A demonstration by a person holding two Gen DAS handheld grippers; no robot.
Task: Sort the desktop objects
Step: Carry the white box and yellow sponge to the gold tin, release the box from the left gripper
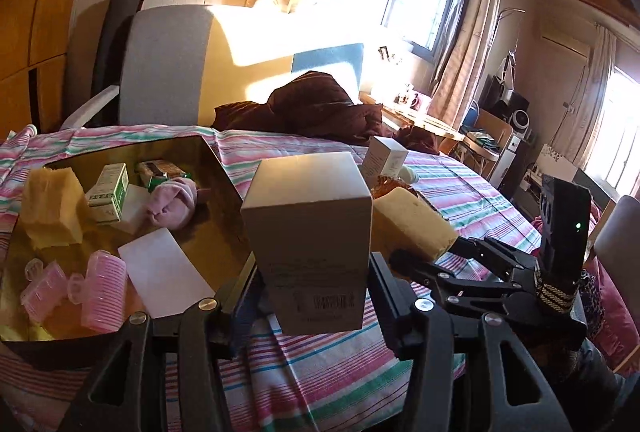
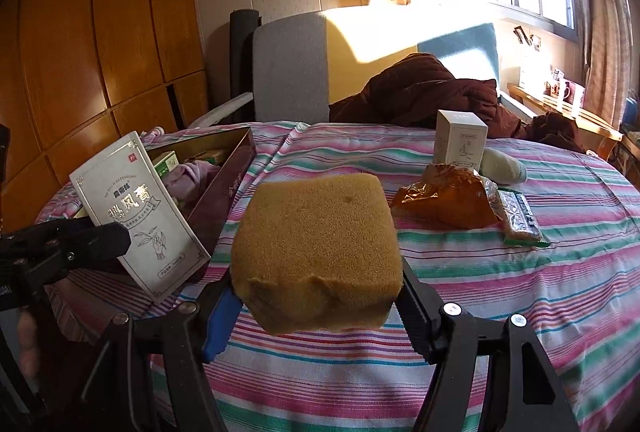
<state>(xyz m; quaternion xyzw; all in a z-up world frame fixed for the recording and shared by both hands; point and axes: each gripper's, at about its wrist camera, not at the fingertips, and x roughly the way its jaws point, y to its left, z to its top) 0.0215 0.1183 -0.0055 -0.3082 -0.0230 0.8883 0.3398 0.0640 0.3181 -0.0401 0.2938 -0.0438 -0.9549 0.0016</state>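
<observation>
My left gripper is shut on a white carton and holds it above the striped cloth, just right of the open gold-lined box. The carton also shows in the right wrist view, with Chinese print. My right gripper is shut on a yellow sponge held above the table; the sponge shows in the left wrist view too. The box holds another sponge, pink hair rollers, a green-white carton, a pink cloth and a white card.
On the striped tablecloth lie an orange plastic packet, a foil snack bar, a small white carton and a white sock. A chair with a dark brown jacket stands behind the table.
</observation>
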